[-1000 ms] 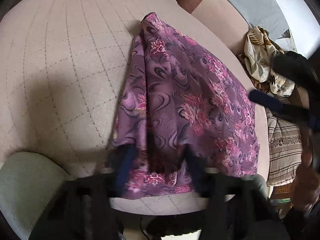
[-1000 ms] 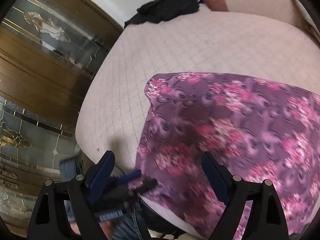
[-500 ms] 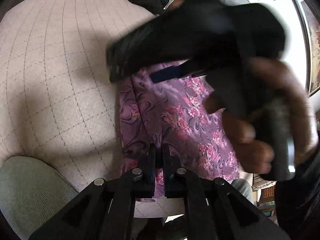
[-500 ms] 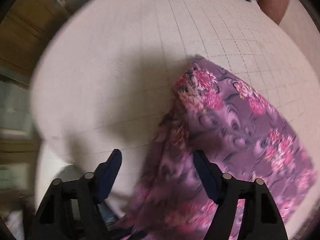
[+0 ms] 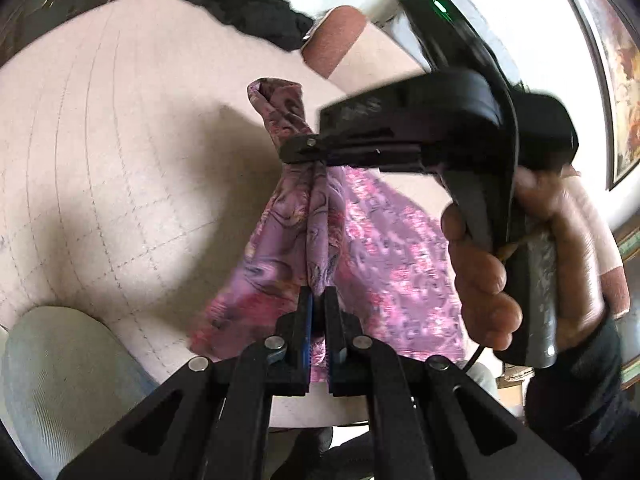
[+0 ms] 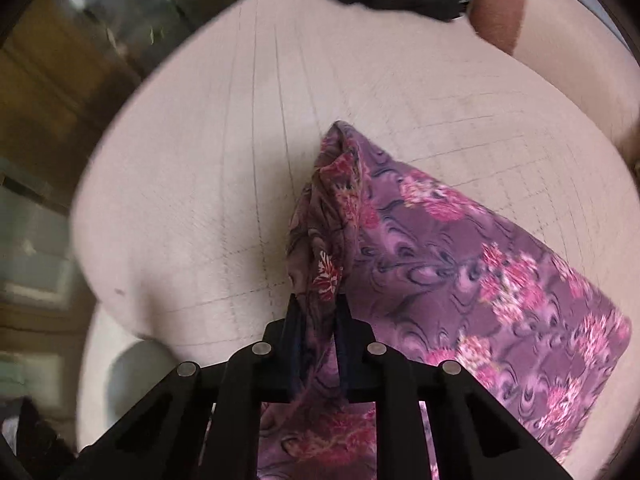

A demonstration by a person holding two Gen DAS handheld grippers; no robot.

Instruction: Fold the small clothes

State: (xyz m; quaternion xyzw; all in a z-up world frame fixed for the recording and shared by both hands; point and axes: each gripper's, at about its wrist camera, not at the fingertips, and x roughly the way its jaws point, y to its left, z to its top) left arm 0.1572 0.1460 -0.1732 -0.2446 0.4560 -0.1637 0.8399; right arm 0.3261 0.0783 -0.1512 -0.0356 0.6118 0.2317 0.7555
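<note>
**Both grippers now pinch the purple cloth**

Since a second ago my right gripper (image 6: 318, 312) has swung in over the garment and its jaws have just been closing, with a bunched ridge of fabric between them; my left gripper (image 5: 318, 312), which stood wide around the near hem, is now clamped tight on it.

At the left of the left wrist view lies bare quilted bed (image 5: 100, 168), with a pale green cushion (image 5: 52, 380) at the lower left. At centre the floral garment (image 5: 380, 248) rises in a gathered ridge from my left gripper at the bottom up to the right gripper, which crosses the frame from the right and pinches the far end. My right hand (image 5: 520, 264) fills the right side.

In the right wrist view the garment spreads flat toward the lower right of the bed, its left edge drawn up into my jaws.

I judge this the start of a fold: one long edge is held at both ends. Next, I should lift both ends together, keep the edge taut, and carry it across the flat part so the edges meet.
</note>
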